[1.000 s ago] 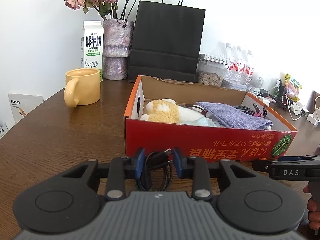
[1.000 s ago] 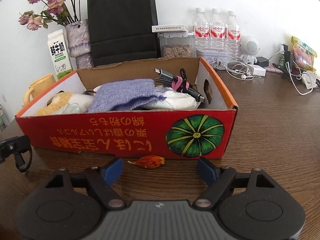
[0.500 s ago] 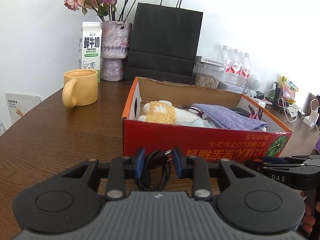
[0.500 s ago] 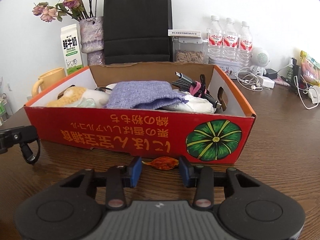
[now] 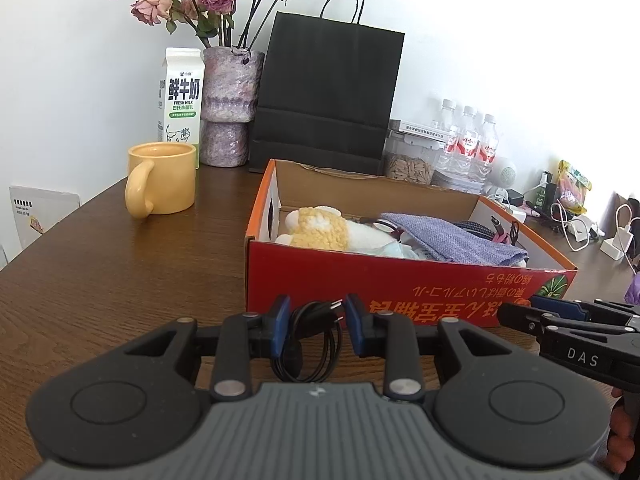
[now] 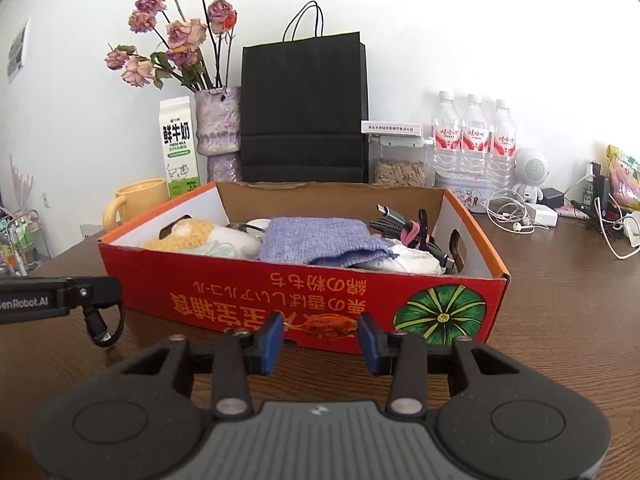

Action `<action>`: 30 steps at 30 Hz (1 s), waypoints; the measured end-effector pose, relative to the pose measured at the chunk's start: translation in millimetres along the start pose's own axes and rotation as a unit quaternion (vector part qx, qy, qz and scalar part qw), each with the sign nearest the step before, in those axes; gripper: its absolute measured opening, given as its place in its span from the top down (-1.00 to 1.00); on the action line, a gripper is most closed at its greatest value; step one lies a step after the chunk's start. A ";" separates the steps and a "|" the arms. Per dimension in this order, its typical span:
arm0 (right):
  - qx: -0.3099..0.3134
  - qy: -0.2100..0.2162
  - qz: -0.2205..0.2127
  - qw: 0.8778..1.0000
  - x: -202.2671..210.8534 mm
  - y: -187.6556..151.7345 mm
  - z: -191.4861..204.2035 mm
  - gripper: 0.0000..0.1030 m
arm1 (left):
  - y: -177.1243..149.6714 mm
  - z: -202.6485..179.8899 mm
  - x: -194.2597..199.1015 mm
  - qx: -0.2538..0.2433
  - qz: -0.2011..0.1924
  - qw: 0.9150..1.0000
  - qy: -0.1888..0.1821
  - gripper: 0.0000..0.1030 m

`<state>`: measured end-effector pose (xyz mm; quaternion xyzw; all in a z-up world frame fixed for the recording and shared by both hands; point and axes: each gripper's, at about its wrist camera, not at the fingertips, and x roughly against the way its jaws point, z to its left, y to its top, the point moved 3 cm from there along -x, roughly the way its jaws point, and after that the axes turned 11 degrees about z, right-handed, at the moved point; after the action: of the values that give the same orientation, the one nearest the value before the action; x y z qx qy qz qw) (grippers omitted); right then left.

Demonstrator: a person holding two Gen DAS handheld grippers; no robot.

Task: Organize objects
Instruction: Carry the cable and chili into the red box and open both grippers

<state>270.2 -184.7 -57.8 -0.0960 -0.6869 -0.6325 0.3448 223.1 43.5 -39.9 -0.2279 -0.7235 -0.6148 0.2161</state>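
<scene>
Left gripper (image 5: pixel 314 322) level, around cable (image 5: pixel 312 344)

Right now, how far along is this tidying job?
Partly done. The red box already holds a plush toy, purple cloth and cables. The left gripper holds a black cable coil; the right gripper holds an orange dried leaf. Both remain outside the box.
</scene>
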 end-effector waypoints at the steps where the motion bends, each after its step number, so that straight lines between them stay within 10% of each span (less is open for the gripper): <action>1: 0.001 0.004 -0.008 1.000 3.2 0.2 0.4 0.24 | -0.2 0.1 2.6 0.000 -0.007 1.000 -0.001 0.40; 17: 0.021 0.022 -0.107 0.994 29.2 44.7 8.3 0.24 | 52.2 -33.4 24.0 -0.032 -0.072 0.997 -0.012 0.40; 30: -0.029 0.018 -0.106 0.994 -37.5 94.5 2.3 0.24 | 106.0 -54.7 -35.1 0.014 -0.086 0.996 0.009 0.40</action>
<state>350.9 -154.0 -4.2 -0.0214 -0.6679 -0.6870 0.2855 316.2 2.1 31.4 -0.1563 -0.7469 -0.6229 0.1725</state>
